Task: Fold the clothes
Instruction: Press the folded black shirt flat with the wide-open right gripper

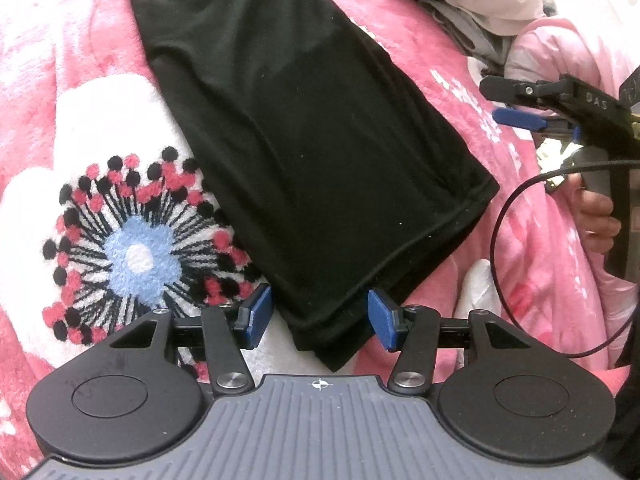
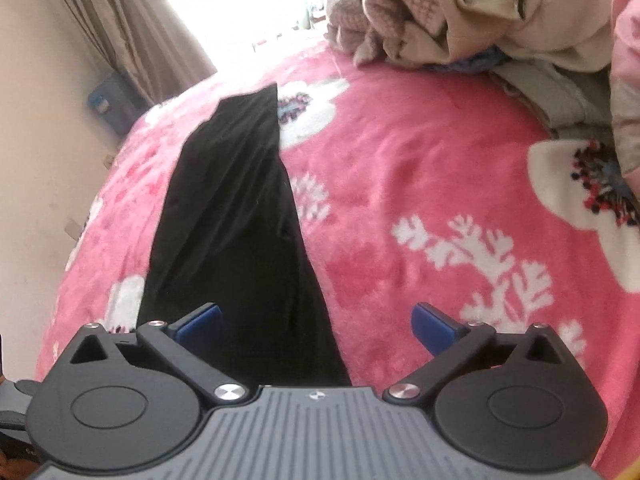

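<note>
Closest in, the left gripper [image 1: 320, 320] sits low over the bed, its blue ribbed pads [image 1: 382, 318] about half apart with the near corner of the black garment [image 1: 304, 152] lying between them; the pads do not seem to press the cloth, so it grips nothing. The right gripper [image 2: 318, 324] hangs beside it with its fingers spread as wide as they go, holding nothing, the garment's near end partly between them and under the left-side pad. A hand [image 1: 596, 216] wraps that gripper's handle, with a thin black cable looping below it. The garment is a soft, matte knit, folded lengthwise into a long narrow band with a stitched hem at the near end, lying flat on the fleece blanket [image 2: 420, 184]. The blanket is plush pink, patterned with white blossoms and a fuzzy flower of blue centre and red and black dots. Farther back lies a rumpled heap of beige and cream clothes [image 2: 460, 12], and beyond it a pale curtain [image 2: 132, 20].
</note>
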Action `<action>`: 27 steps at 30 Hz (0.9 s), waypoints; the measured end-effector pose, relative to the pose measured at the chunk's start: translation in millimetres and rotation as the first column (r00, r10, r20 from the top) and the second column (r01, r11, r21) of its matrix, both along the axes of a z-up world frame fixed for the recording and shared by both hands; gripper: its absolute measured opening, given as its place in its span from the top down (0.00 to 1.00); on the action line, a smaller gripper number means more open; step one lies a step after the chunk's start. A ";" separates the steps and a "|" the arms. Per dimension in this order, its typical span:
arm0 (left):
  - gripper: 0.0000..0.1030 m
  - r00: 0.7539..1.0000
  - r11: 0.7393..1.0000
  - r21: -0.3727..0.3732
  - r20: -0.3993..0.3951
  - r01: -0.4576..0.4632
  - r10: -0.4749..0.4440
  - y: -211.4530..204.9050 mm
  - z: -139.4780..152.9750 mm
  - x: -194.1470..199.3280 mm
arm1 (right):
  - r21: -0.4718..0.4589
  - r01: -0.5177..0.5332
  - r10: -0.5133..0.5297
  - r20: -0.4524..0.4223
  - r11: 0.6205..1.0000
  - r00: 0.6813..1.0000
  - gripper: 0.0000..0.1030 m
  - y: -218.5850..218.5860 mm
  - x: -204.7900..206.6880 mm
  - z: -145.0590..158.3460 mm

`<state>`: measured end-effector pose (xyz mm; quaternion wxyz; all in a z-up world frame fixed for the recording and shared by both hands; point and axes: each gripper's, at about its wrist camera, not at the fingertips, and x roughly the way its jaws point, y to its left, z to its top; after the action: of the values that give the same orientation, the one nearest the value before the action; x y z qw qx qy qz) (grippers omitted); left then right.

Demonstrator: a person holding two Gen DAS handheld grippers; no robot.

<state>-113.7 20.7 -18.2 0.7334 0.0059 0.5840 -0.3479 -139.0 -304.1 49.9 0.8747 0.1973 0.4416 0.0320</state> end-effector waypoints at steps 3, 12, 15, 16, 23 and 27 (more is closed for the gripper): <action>0.49 1.000 1.000 0.002 -0.003 -0.006 0.006 0.0 -1.0 -0.5 | -0.004 0.005 -0.006 -0.025 1.000 1.000 0.00 -0.1 -2.2 -6.2; 0.49 1.000 1.000 0.007 -0.005 -0.011 0.011 -1.0 -1.1 -0.7 | -0.034 0.016 -0.018 -0.051 0.999 0.999 0.00 5.8 -2.5 -9.5; 0.49 1.000 1.000 0.007 -0.007 -0.014 0.014 -0.9 -1.3 -0.8 | -0.032 0.025 -0.027 -0.065 0.999 0.998 0.00 5.8 -1.5 -10.6; 0.49 1.000 1.000 0.007 -0.007 -0.015 0.015 -0.9 -1.4 -0.8 | -0.031 0.028 -0.030 -0.067 0.999 0.997 0.00 5.7 -1.5 -11.0; 0.49 1.000 1.000 0.010 -0.004 -0.016 0.017 -1.6 -1.9 -1.3 | 0.009 0.035 -0.034 -0.100 0.999 0.994 0.00 -11.4 2.0 -12.2; 0.49 1.000 1.000 0.006 -0.002 -0.013 0.013 -2.0 -2.3 -2.8 | 0.205 0.005 0.032 -0.174 0.979 0.984 0.00 -31.8 14.9 -17.3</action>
<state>-116.6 18.8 -20.5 0.7351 0.0041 0.5858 -0.3414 -124.1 -335.8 32.7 0.8069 0.2852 0.5131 0.0656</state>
